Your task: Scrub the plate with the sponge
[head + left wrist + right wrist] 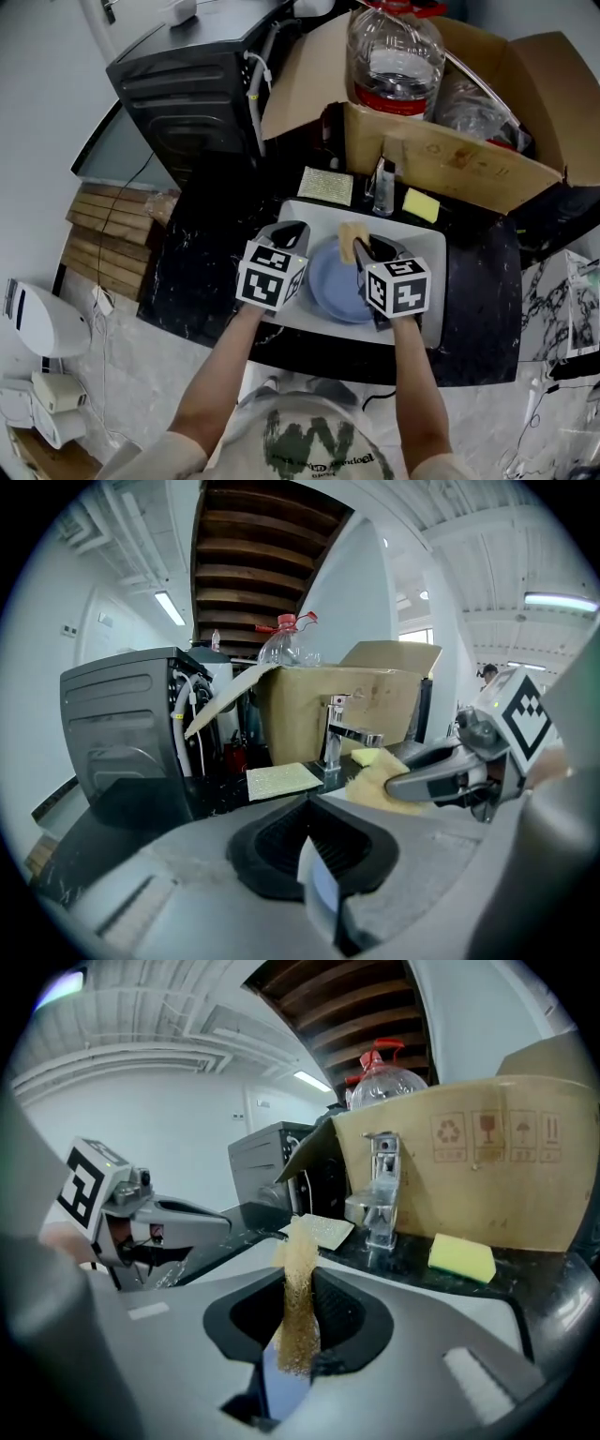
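Jaws of left gripper [323,878] clamped on blue plate [337,292] rim, right gripper [296,1340] jaws pinching tan sponge [349,240] at plate's far edge, white sink [427,248] beneath

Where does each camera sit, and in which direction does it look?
Head view: on the person's head, steeply down at the sink; forearms, left gripper and right gripper show.
Left gripper view: on that gripper, along jaws shut on the plate, toward the faucet.
Right gripper view: on that gripper, along jaws shut on the sponge.
Both gripper views share the faucet.
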`<state>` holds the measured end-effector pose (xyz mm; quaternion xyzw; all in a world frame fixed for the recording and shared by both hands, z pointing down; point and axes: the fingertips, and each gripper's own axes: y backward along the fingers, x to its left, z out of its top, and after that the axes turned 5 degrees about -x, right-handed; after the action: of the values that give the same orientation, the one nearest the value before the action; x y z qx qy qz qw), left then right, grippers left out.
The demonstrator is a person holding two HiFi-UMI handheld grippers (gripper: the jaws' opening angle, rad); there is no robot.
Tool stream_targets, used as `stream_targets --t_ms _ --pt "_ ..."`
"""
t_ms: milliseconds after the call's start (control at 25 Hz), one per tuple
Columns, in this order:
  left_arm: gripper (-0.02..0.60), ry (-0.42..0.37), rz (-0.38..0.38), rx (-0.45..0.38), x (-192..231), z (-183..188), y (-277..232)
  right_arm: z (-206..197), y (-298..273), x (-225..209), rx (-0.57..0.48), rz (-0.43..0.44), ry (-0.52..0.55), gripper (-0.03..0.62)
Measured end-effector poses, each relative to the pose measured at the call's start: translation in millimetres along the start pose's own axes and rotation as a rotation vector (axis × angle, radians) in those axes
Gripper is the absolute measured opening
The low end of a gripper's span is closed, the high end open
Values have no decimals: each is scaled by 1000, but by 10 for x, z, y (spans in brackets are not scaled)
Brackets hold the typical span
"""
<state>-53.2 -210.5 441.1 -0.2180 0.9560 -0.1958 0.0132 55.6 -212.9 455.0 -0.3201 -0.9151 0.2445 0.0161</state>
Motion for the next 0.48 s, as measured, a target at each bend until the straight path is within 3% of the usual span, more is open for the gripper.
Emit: stream_targets --t_ms 480 --pt "0 13 33 42 27 -219 -138 -464 -465 -42 118 84 -50 69"
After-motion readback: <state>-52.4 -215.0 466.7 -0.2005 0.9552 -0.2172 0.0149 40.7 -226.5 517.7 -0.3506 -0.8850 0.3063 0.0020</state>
